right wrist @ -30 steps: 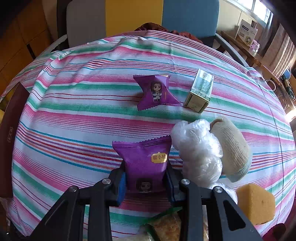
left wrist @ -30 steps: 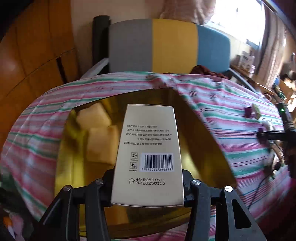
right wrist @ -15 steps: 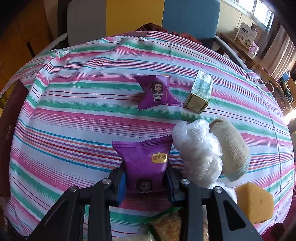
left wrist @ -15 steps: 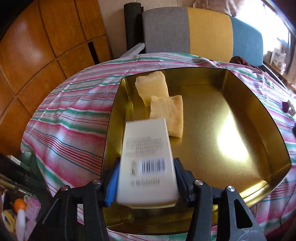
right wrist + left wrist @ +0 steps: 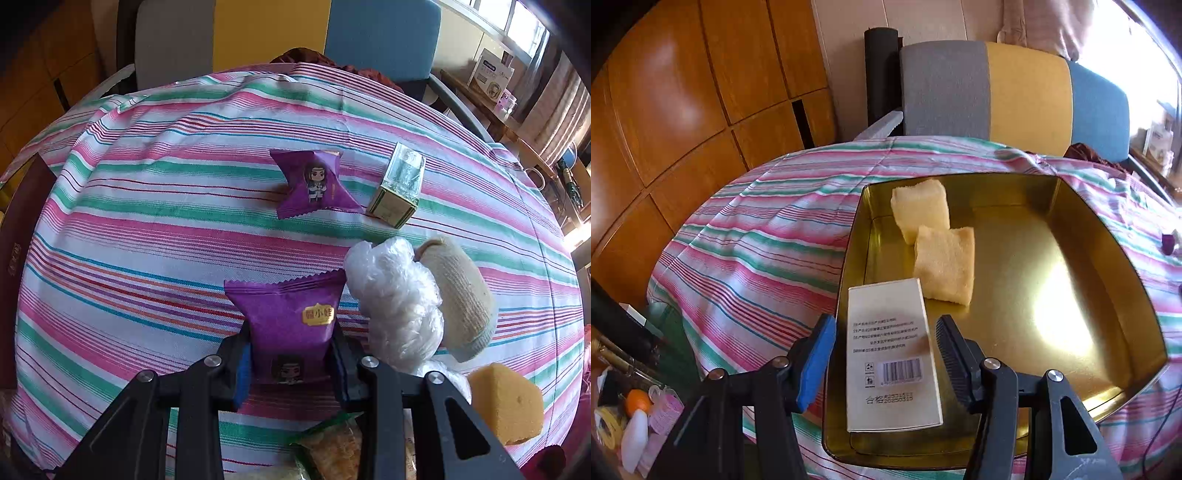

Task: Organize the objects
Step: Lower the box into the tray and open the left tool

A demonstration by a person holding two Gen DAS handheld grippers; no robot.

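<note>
In the left wrist view a cream box with a barcode point(image 5: 892, 354) lies flat in the near left corner of a gold tin tray point(image 5: 1108, 258). My left gripper point(image 5: 884, 352) is open, its fingers apart on either side of the box with gaps. Two yellow sponges point(image 5: 943, 260) lie further in the tray. In the right wrist view my right gripper point(image 5: 291, 354) is shut on a purple snack packet point(image 5: 288, 325) over the striped cloth.
A second purple packet point(image 5: 314, 184) and a small green box point(image 5: 400, 190) lie further out. A white plastic bag point(image 5: 399, 299), a beige glove point(image 5: 465, 299) and an orange sponge point(image 5: 506, 402) sit to the right. A snack bag point(image 5: 332, 446) lies near.
My left gripper carried the cream box to the tray's near left corner, then opened and let it go. The right gripper has held still with its packet.
</note>
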